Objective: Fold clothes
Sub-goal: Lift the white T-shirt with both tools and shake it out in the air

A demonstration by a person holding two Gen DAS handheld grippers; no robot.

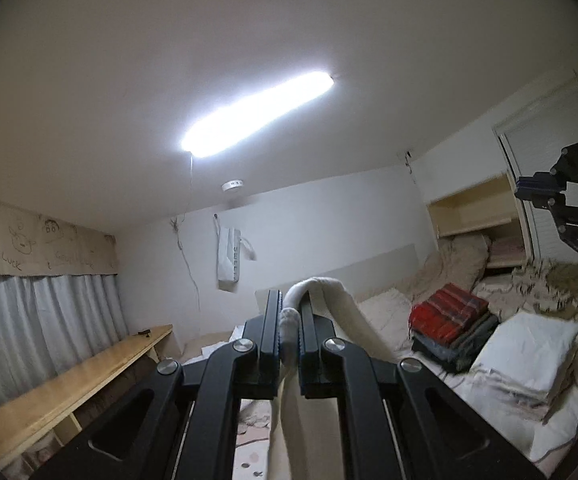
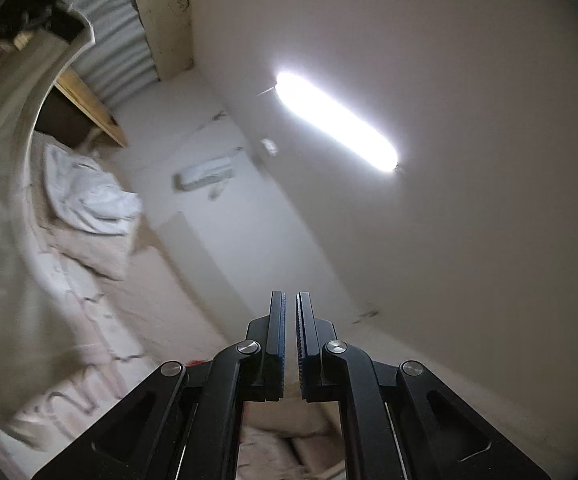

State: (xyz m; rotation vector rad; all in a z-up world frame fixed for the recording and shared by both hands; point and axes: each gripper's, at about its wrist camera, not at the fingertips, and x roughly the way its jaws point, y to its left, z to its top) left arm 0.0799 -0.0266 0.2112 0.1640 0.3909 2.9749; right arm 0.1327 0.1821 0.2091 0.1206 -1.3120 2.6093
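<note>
My left gripper [image 1: 289, 312] is shut on a cream white garment [image 1: 337, 308], raised and pointing up toward the ceiling. The cloth bunches between the jaws, loops over the right finger and hangs down below. My right gripper [image 2: 291, 320] is nearly closed with a thin gap and nothing between the jaws; it also points up at the ceiling. It shows at the right edge of the left wrist view [image 1: 569, 196]. The same cream garment [image 2: 5, 200] hangs as a blurred band along the left of the right wrist view.
A bed [image 1: 389, 308] with beige bedding lies below. On it sit a stack of folded clothes with a red plaid top [image 1: 449, 316] and a folded white pile [image 1: 529, 352]. A wooden bench [image 1: 69, 384] runs along the curtained window. A crumpled white cloth [image 2: 85, 196] lies on the bed.
</note>
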